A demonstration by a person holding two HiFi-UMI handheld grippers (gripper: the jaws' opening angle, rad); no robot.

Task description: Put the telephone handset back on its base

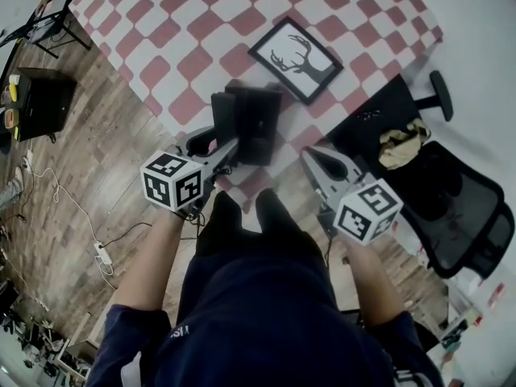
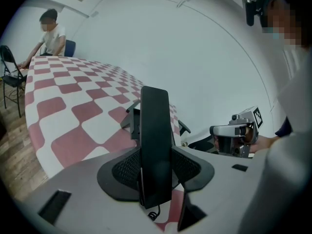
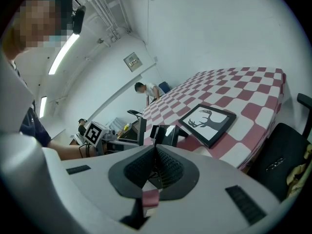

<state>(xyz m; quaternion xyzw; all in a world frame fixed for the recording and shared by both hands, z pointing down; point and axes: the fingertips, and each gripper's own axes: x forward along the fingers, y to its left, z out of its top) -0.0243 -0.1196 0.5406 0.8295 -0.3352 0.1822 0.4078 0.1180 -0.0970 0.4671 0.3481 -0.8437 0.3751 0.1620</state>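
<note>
Head view: the left gripper [image 1: 228,147] is clamped on the handset [image 1: 222,118], held upright just left of the base [image 1: 260,127] on the worktop [image 1: 185,31]. The right gripper [image 1: 313,161] is right of the base. Left gripper view: the base sits just behind the gripped handset. Right gripper view: jaws pressed together on nothing, with the base ahead.

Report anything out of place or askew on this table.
The telephone handset is off its base, clamped in the left hand-held gripper just beside it. The framed antler picture lies flat on the checked cloth rather than standing. Nothing looks spilled or damaged.
</note>
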